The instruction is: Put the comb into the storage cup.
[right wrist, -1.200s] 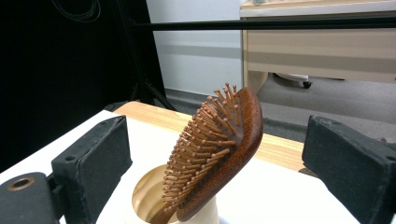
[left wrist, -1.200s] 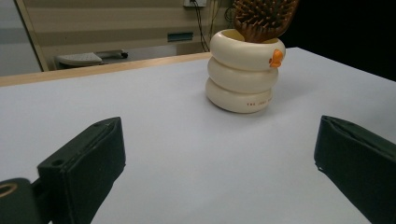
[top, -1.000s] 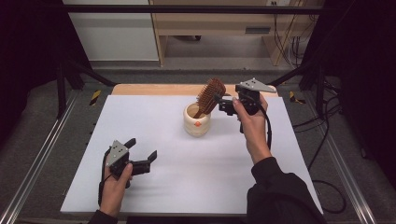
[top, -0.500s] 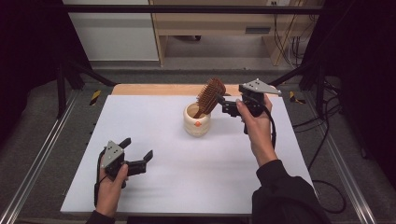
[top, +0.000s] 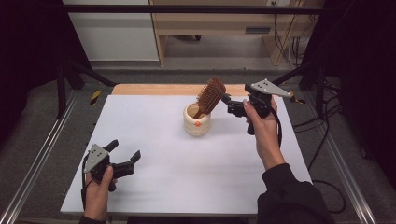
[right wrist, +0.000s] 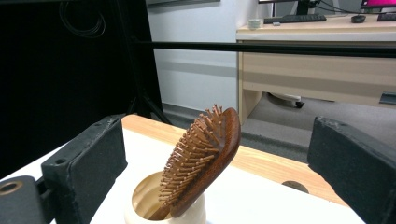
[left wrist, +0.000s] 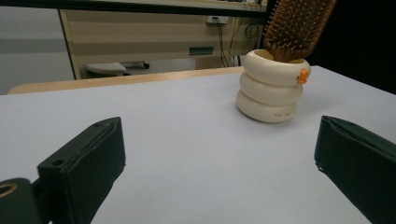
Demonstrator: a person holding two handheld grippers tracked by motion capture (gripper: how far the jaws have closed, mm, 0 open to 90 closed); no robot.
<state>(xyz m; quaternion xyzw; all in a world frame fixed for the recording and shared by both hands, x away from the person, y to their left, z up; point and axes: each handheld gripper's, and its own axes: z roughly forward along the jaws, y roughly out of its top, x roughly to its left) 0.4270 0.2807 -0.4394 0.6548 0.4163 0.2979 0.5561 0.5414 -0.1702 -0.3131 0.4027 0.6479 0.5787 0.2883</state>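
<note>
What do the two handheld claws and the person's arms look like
Both are black pistol-style tools. The left claw and right claw each carry a grey three-cornered plate on top, two blocky black jaws and a trailing black cable. The right arm wears a black long sleeve. No markings are readable.

Beyond the white table (top: 154, 140) we see a wooden desk (top: 224, 21), and right of it hang cables (top: 285, 28).
</note>
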